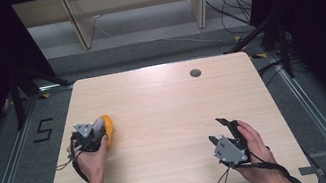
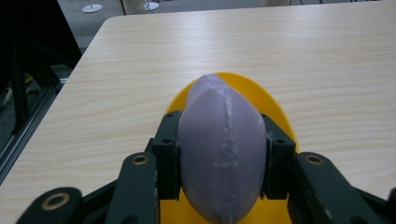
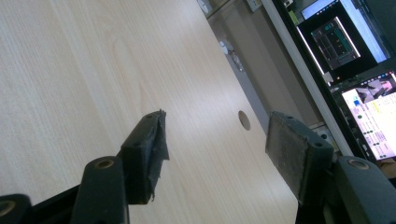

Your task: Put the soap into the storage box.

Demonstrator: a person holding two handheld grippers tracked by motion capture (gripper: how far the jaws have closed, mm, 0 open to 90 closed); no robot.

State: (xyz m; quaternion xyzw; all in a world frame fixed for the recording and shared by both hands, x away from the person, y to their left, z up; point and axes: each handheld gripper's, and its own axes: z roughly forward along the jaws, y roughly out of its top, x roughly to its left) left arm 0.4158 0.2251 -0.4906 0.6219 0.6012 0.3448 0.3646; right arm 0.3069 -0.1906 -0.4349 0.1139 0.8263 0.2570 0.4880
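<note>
A purple egg-shaped object [image 2: 222,149] is clamped between the jaws of my left gripper [image 2: 223,154], directly over a yellow plate [image 2: 268,100]. From above, that left gripper [image 1: 91,133] sits near the table's left edge, with the purple object [image 1: 98,124] and the yellow plate [image 1: 108,126] just beyond it. My right gripper [image 1: 221,130] rests low over the table's front right part, open, with bare wood between its jaws. In the right gripper view its two pads [image 3: 152,144] stand wide apart around nothing, and the right gripper [image 3: 219,149] is tilted.
The light wooden table [image 1: 166,121] has a round cable hole [image 1: 195,72] near its far edge, also seen as the hole [image 3: 244,120]. Monitors [image 3: 355,56] glow past the table edge. Metal rails and cables run along the floor on both sides.
</note>
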